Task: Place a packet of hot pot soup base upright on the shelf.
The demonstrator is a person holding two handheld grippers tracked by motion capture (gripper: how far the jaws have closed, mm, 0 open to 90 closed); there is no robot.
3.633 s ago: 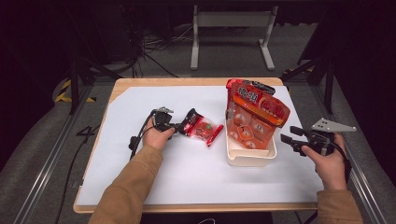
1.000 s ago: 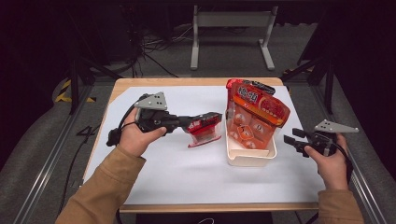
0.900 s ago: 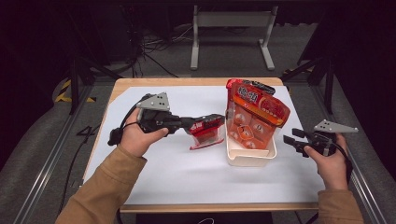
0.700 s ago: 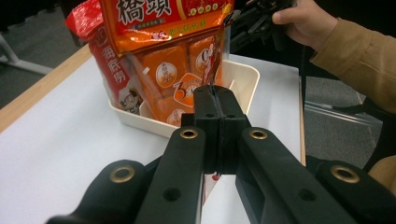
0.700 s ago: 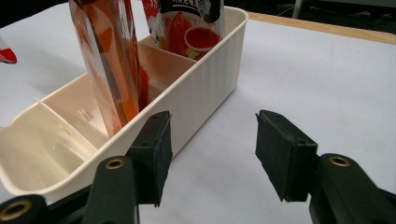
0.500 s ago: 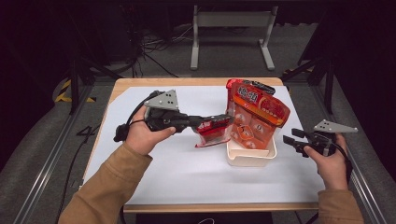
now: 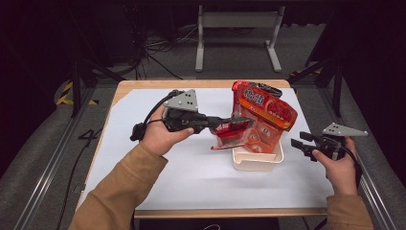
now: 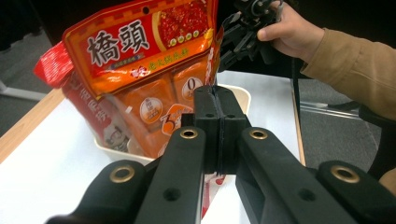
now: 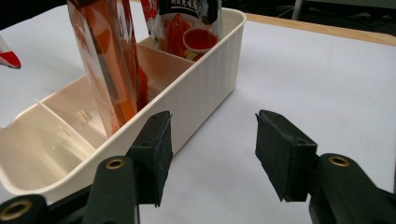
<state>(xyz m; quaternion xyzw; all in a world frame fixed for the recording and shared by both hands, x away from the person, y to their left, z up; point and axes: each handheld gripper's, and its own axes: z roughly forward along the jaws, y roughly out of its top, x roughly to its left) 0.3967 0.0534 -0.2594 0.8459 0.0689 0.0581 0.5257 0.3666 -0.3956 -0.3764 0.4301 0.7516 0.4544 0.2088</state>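
At the middle of the white-covered table (image 7: 191, 182), your left gripper (image 7: 238, 123) holds a small red packet (image 7: 230, 139) off the surface, just left of the cream bin (image 7: 258, 163); in the left gripper view its jaws are pressed flat together, with a bit of the packet (image 8: 208, 196) showing below them. Two big orange-red pouches (image 7: 265, 115) stand upright in the bin, leaning toward the far side. In the right gripper view the bin (image 9: 201, 88) has dividers, and its near compartments are bare. Your right gripper (image 7: 298, 143) hangs just right of the bin above the table's right edge, its jaws spread wide with nothing between them. Your right hand (image 7: 337, 165) grips it from the near side.
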